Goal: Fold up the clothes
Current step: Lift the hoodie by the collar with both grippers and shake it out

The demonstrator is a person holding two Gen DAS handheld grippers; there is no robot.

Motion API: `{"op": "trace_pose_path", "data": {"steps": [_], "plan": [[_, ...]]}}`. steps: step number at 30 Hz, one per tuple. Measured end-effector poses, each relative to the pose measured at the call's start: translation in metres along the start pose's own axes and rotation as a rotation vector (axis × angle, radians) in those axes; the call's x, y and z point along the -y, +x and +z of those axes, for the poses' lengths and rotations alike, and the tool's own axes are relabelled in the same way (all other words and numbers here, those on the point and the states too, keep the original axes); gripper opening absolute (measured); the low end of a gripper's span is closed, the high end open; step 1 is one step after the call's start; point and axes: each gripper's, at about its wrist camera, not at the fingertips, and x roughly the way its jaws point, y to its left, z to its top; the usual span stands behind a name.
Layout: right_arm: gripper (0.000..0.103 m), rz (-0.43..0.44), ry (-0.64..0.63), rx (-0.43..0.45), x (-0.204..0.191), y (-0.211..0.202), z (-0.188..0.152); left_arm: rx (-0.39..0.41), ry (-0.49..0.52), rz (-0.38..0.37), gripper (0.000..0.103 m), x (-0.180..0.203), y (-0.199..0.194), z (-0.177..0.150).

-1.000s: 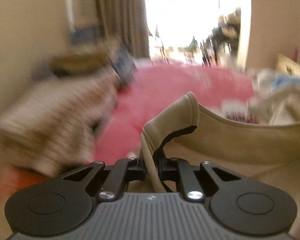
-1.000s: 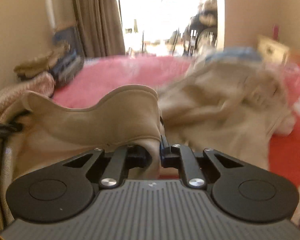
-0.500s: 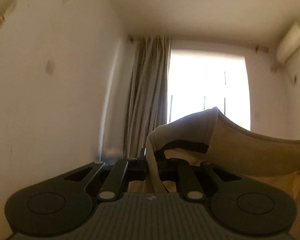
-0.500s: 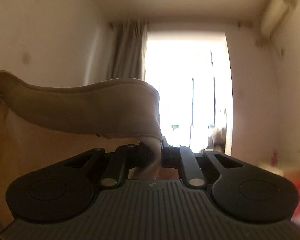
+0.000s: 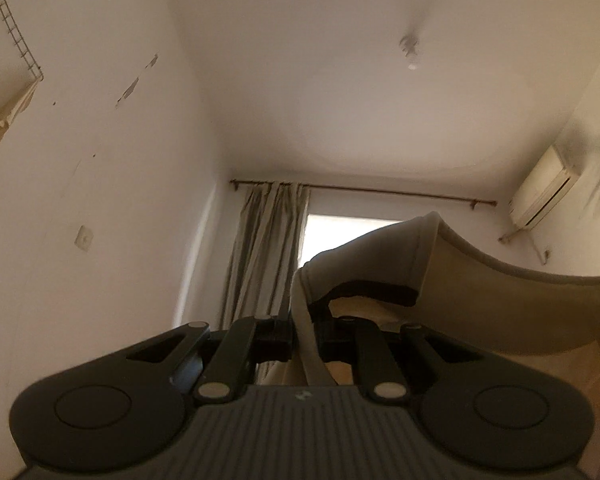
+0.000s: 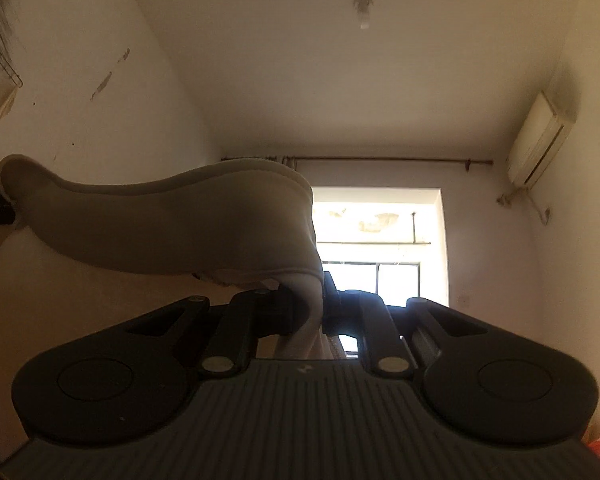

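The left claw [image 5: 305,334] and right claw [image 6: 320,312], each clamped on the hem of a beige garment [image 5: 480,296], hold it aloft toward the ceiling, its edge strung sideways between them; soft and light, it looks best gripped at the corners.

A home room: curtained window [image 5: 268,248], wall air conditioner [image 6: 536,140], bare ceiling bulb [image 5: 411,54].
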Motion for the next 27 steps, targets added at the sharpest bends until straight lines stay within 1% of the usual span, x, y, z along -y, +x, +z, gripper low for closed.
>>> {"op": "trace_pose_path", "data": {"steps": [3, 6, 9, 12, 14, 16, 17, 18, 20, 22, 25, 27], "plan": [[0.01, -0.002, 0.002, -0.007, 0.007, -0.013, 0.01, -0.013, -0.008, -0.015, 0.011, 0.004, 0.002, -0.001], [0.01, -0.011, -0.003, -0.037, 0.015, -0.007, 0.009, -0.059, -0.019, -0.022, 0.011, 0.005, 0.018, -0.016], [0.01, -0.032, -0.008, -0.104, 0.026, 0.016, -0.008, -0.152, -0.036, -0.032, 0.011, 0.009, 0.049, -0.052], [0.01, -0.067, -0.029, -0.185, 0.039, 0.049, -0.04, -0.247, -0.04, -0.036, 0.011, 0.011, 0.089, -0.1], [0.01, -0.092, -0.058, -0.245, 0.047, 0.076, -0.068, -0.331, -0.041, -0.032, 0.011, 0.011, 0.123, -0.139], [0.01, -0.104, -0.085, -0.319, 0.054, 0.102, -0.097, -0.426, -0.032, -0.021, 0.011, 0.022, 0.157, -0.189], [0.01, -0.105, -0.086, -0.368, 0.057, 0.12, -0.117, -0.469, -0.026, -0.012, 0.011, 0.027, 0.172, -0.213], [0.01, -0.105, -0.084, -0.42, 0.062, 0.137, -0.138, -0.527, -0.013, -0.007, 0.011, 0.034, 0.191, -0.245], [0.01, -0.104, -0.075, -0.532, 0.078, 0.169, -0.185, -0.611, 0.007, -0.002, 0.011, 0.045, 0.22, -0.298], [0.01, -0.106, -0.054, -0.641, 0.095, 0.198, -0.235, -0.696, 0.043, 0.001, 0.011, 0.056, 0.25, -0.36], [0.01, -0.113, 0.012, -0.809, 0.122, 0.238, -0.314, -0.81, 0.093, 0.016, 0.012, 0.072, 0.288, -0.444], [0.01, -0.125, 0.049, -0.9, 0.133, 0.262, -0.366, -0.889, 0.107, 0.027, 0.012, 0.079, 0.307, -0.491]]}}
